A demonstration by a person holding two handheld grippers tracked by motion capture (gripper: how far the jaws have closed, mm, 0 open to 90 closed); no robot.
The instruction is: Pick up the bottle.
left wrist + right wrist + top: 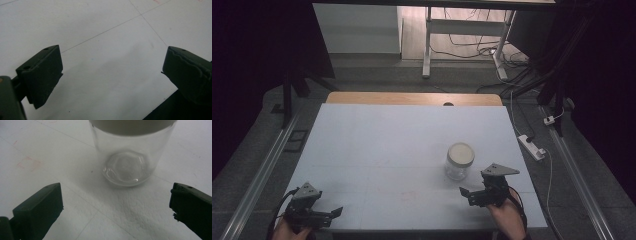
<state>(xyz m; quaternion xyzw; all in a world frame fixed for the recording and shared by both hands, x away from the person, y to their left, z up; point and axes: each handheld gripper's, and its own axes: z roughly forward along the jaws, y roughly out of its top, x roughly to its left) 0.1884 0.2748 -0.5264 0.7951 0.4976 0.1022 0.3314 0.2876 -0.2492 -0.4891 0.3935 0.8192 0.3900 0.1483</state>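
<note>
A clear glass jar (459, 161) with a white lid stands upright on the white table top (382, 150), right of the middle. In the right gripper view the jar (127, 157) is just ahead of the jaws and looks empty. My right gripper (467, 196) sits at the near right, a little short of the jar and not touching it. Seen from its own camera, the right gripper (116, 202) is open wide. My left gripper (333, 213) rests at the near left corner, far from the jar. That left gripper (112, 72) is open over bare table.
A wooden strip (412, 98) runs along the table's far edge. Metal rails (259, 175) flank the table on both sides. A white power strip (532, 146) and cables lie on the floor at the right. Desk legs (428, 45) stand beyond the table.
</note>
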